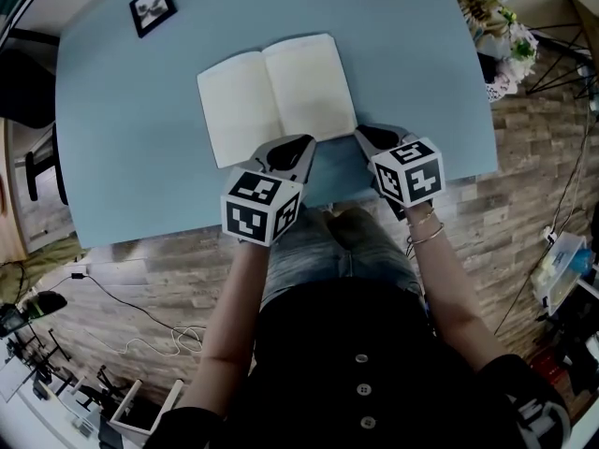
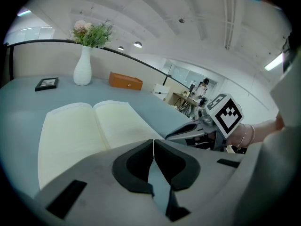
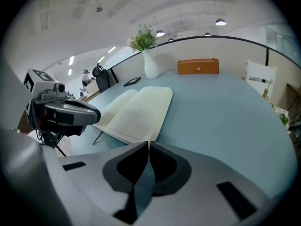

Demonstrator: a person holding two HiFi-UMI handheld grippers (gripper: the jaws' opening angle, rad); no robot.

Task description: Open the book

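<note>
We see a picture frame (image 1: 153,7) at 11 o'clock on the blue table (image 1: 112,157), our left gripper (image 1: 301,143), jaws closed and empty, the book (image 1: 277,96) lying open at table centre, our right gripper (image 1: 363,135) at its 5 o'clock, jaws closed, empty.

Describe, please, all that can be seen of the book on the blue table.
The book lies open and flat on the light blue table, two cream pages up, a crease down the middle. The right page shows faint ruled lines; no writing can be made out. It lies slightly turned. The left gripper and right gripper, both shut and empty, sit at its near edge; whether they touch it cannot be told.
</note>
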